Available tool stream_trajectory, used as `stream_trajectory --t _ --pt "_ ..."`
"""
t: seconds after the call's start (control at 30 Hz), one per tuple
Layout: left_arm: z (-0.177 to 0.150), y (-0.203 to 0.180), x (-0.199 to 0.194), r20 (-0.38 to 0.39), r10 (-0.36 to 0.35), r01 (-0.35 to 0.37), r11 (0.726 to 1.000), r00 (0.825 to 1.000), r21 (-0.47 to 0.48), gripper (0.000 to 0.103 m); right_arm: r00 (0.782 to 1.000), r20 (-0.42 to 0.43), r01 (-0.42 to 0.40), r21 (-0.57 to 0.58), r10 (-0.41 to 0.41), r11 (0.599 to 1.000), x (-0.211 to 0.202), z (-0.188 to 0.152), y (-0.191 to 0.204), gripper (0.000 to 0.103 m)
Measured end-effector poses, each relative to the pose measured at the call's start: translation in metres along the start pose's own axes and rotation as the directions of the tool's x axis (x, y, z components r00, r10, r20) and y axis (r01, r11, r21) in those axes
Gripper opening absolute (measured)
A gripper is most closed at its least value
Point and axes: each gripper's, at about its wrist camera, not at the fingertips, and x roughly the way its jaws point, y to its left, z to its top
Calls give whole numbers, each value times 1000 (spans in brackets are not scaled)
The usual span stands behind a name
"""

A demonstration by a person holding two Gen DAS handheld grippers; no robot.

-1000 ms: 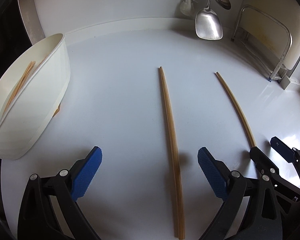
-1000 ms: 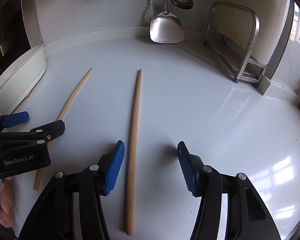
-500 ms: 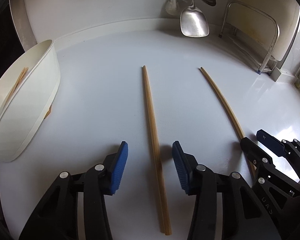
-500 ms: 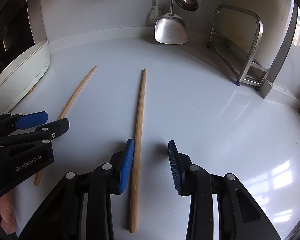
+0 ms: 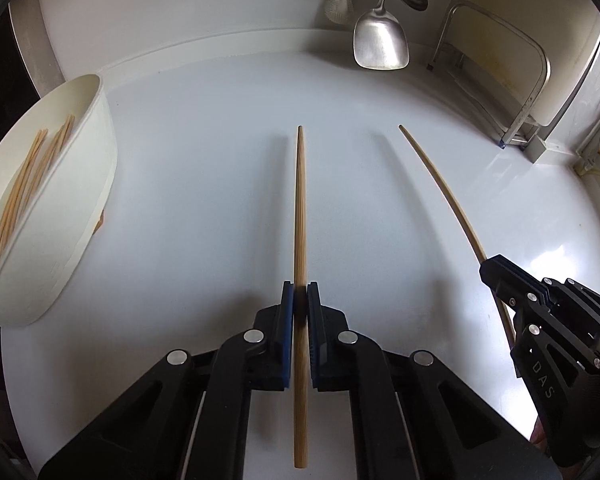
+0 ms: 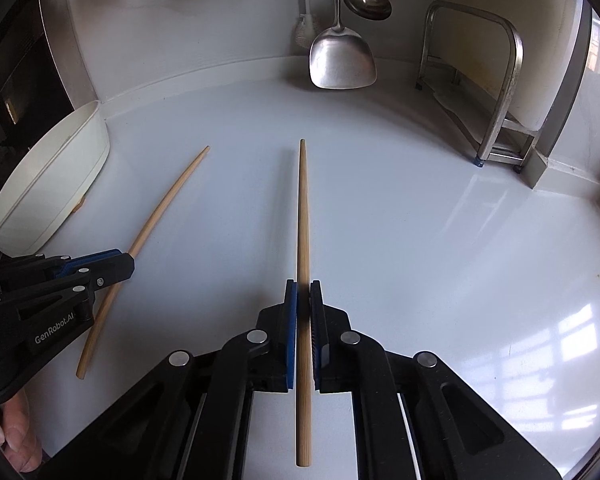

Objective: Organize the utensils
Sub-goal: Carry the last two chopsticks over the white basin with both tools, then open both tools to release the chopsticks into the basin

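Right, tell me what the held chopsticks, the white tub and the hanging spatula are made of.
Chopsticks: likely bamboo or wood, tan with fine lengthwise grain, matte. One is clamped in the left gripper, one in the right gripper.
White tub: probably plastic, smooth, uniform white, thin wall.
Spatula: metal, seemingly stainless steel, grey with a dull brushed sheen and soft reflections.

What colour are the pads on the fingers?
Blue, on black fingers; clearest in the left wrist view.

Two long tapered wooden chopsticks, side by side, tips pointing away: the left wooden chopstick [image 5: 300,216] clamped near its thick end, the right wooden chopstick [image 6: 303,216] likewise. Slim wooden chopsticks [image 5: 24,184] lie inside the white oval tub [image 5: 88,184].
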Motion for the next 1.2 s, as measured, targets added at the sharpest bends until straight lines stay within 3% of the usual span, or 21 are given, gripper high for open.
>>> stream_trajectory --t 0.33,0.57,0.87,1.1,1.2 --pt "30 50 -71 80 -26 28 999 996 -27 7 998 48 -36 -1 36 999 -47 43 41 6" --pt "39 132 -111 128 63 -51 994 990 -99 7 987 56 -150 -42 152 988 -61 78 117 6" --pt "34 253 -112 87 155 -136 971 984 -196 7 963 13 -265 -129 269 955 -37 114 239 6" --pt "42 304 -88 59 149 -132 966 987 -221 7 962 -62 -274 -169 267 947 5 133 305 6" --pt "45 312 -73 33 129 -119 969 991 -217 7 969 -108 -239 -186 222 953 26 135 322 6"
